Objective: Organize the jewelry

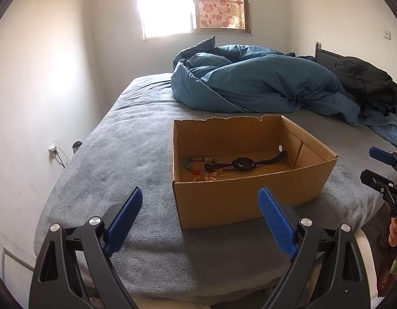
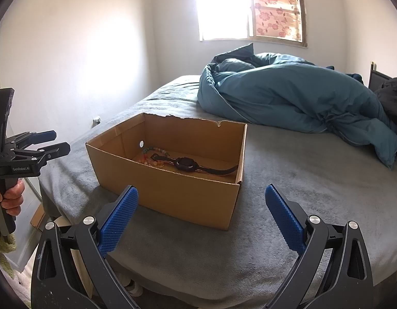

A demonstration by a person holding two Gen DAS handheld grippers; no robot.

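Resting on the grey bed [image 1: 126, 139], a cardboard box [image 1: 244, 195] holds a black watch [image 1: 243, 164] and a bead bracelet [image 1: 198, 166]. Left gripper [image 1: 201, 221] and right gripper [image 2: 202, 219] hover near the box, fingers wide, empty.

I see an open cardboard box [image 1: 239, 200] on the bed; inside lie a black watch [image 1: 243, 164], stretched flat, and a colourful bead bracelet [image 1: 198, 166] at its left.

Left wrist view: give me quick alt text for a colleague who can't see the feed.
An open cardboard box sits on a grey bed, holding a black watch and a beaded bracelet. The left gripper hovers open before it, empty; a blue duvet lies behind.
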